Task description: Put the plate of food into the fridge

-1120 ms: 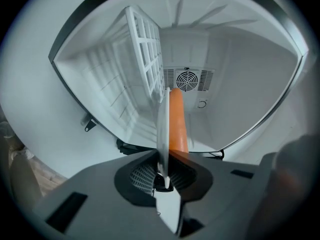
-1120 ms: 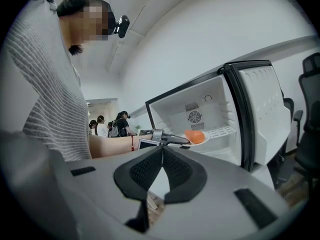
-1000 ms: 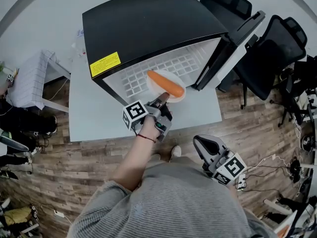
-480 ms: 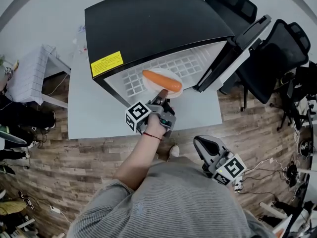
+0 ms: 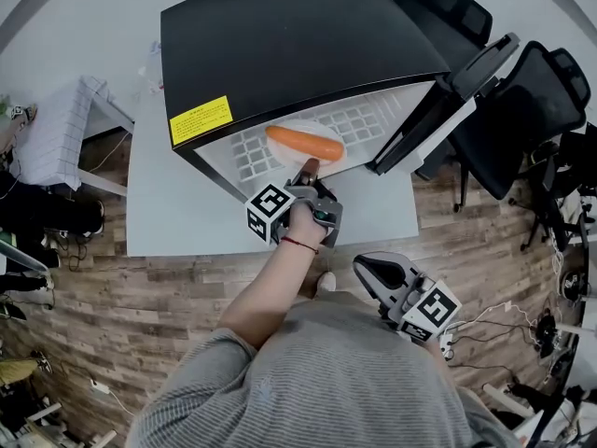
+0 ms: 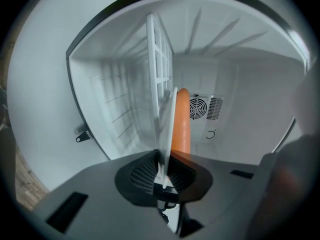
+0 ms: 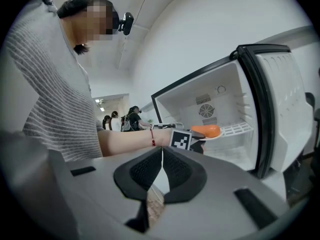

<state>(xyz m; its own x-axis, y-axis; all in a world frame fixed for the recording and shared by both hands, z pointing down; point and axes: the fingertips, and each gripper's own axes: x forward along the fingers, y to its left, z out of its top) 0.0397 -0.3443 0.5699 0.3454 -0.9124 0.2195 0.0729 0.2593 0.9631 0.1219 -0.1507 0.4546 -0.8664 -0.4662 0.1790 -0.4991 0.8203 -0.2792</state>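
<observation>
- Orange food (image 5: 303, 143): one long piece lying on the white plate (image 5: 323, 161). In the head view its long axis runs roughly 9 to 3 o'clock, with the right end dipping slightly toward 4.
- In the left gripper view the food (image 6: 181, 124) runs straight away from the camera, 6 to 12 o'clock. It points at the fan vent (image 6: 198, 107) on the back wall.
- Plate location: at the mouth of the open fridge (image 5: 289, 45), over the front of the wire shelf (image 5: 366, 118). Contact with the shelf cannot be judged.
- Fridge stands on the table (image 5: 168, 213). Its door (image 5: 448, 101) is swung open at 3 o'clock of the cabinet.
- Left gripper (image 5: 308, 168): at 6 o'clock of the plate, fingers clamped on the near rim. They have just tightened a little with the rim between them.
- In its own view the plate (image 6: 164, 129) appears edge-on between the pads, in line with the shelf (image 6: 159, 69).
- Left hand (image 5: 300, 224): wrapped round the gripper's body, with the marker cube (image 5: 270, 213) at its 9 o'clock. The bare forearm reaches from 7 toward 1 o'clock, a red cord at the wrist.
- Right gripper (image 5: 367, 269): held low by the torso at 5 o'clock of the frame, aimed toward 10 o'clock, well apart from the fridge.
- Its fingers (image 7: 145, 170) are together, nothing between them.
</observation>
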